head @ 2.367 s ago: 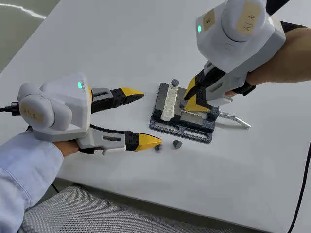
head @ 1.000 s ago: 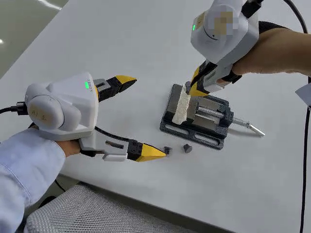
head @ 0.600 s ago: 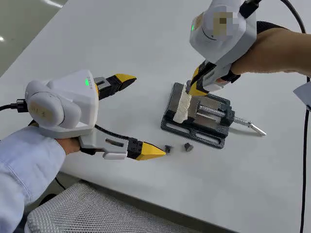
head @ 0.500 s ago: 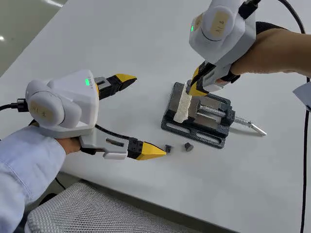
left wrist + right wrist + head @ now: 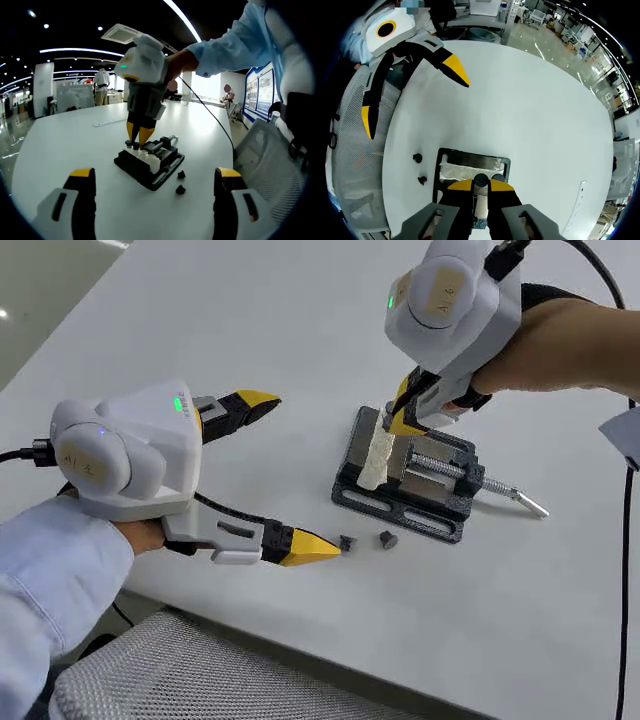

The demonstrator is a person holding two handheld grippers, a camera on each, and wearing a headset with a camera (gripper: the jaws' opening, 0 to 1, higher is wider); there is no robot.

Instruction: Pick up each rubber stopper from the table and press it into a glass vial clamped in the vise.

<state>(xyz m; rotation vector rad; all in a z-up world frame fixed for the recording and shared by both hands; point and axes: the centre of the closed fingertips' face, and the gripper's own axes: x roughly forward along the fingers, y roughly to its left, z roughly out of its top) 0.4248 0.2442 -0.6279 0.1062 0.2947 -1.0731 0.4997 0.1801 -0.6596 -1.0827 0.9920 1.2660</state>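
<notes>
A dark rubber stopper [image 5: 481, 180] is gripped between the yellow tips of the right gripper [image 5: 397, 423], whose jaws are closed on it with no more than the stopper's width between them. It is poised directly over the row of glass vials [image 5: 377, 453] clamped in the vise [image 5: 400, 512]. Whether it is already seated in a vial mouth cannot be told. In the head view the row's long axis runs roughly from 12 to 6 o'clock, and the held stopper is placed at the 12 o'clock end. The press is therefore judged to go straight down along the gripper's own jaws, with no sideways reach called for. In the right gripper view the same row is laid across from 9 to 3 o'clock, and the stopper is set a little toward 3 o'clock of its middle. A loose stopper [image 5: 347, 542] and a second loose stopper [image 5: 386, 538] are left on the white table [image 5: 250, 320], just at 6 o'clock of the vise base. Both are found at 3 o'clock of the near jaw tip of the left gripper [image 5: 307, 474], the first almost touching that tip. The left gripper is spread wide and nothing is held in it. It is judged by far the nearer to the two loose pieces, the right gripper being well apart from them above the vise.
</notes>
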